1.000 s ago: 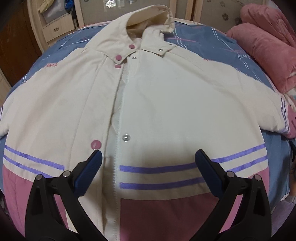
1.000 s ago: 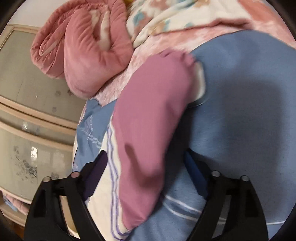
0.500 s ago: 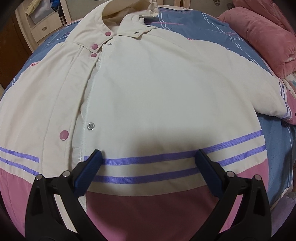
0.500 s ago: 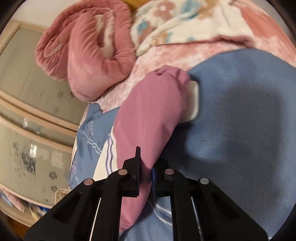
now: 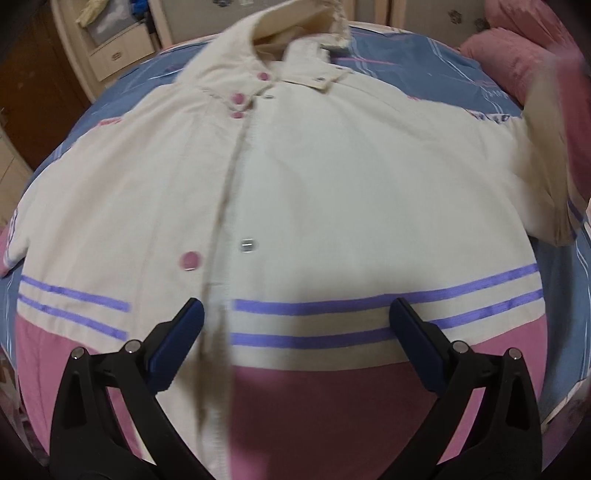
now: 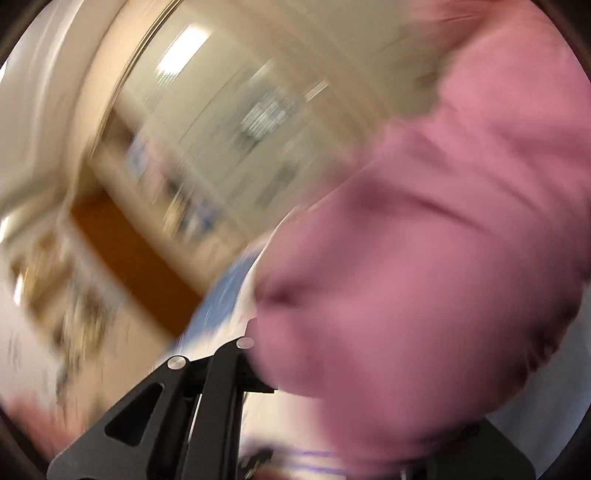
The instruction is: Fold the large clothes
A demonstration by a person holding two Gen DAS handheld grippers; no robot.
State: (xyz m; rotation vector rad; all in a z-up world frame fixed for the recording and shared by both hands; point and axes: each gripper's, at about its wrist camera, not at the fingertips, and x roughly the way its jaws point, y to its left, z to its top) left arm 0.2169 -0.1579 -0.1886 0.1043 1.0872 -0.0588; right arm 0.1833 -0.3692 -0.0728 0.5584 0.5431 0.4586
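**Sleeve fold under way**

The jacket point(image 5: 295, 184) lies front-up across the bed point(image 5: 424, 74), filling mid-frame. The left gripper point(image 5: 295, 328) hovers wide open over the striped hem, holding nothing. At right, the right gripper point(image 6: 255, 365) appears clamped on the pink sleeve point(image 6: 424, 240), lifted; next, judge it across the chest.

This is a bedroom in a home. A bed with a blue printed bedspread point(image 5: 436, 70) fills the middle of the left wrist view. At two o'clock on it lies a rolled pink plush blanket point(image 5: 509, 62). At eleven o'clock stands a cream cabinet with a small drawer point(image 5: 122, 55), and at twelve o'clock pale wardrobe doors with flower motifs point(image 5: 443, 18). A dark brown wooden door point(image 5: 40, 92) shows at ten o'clock.
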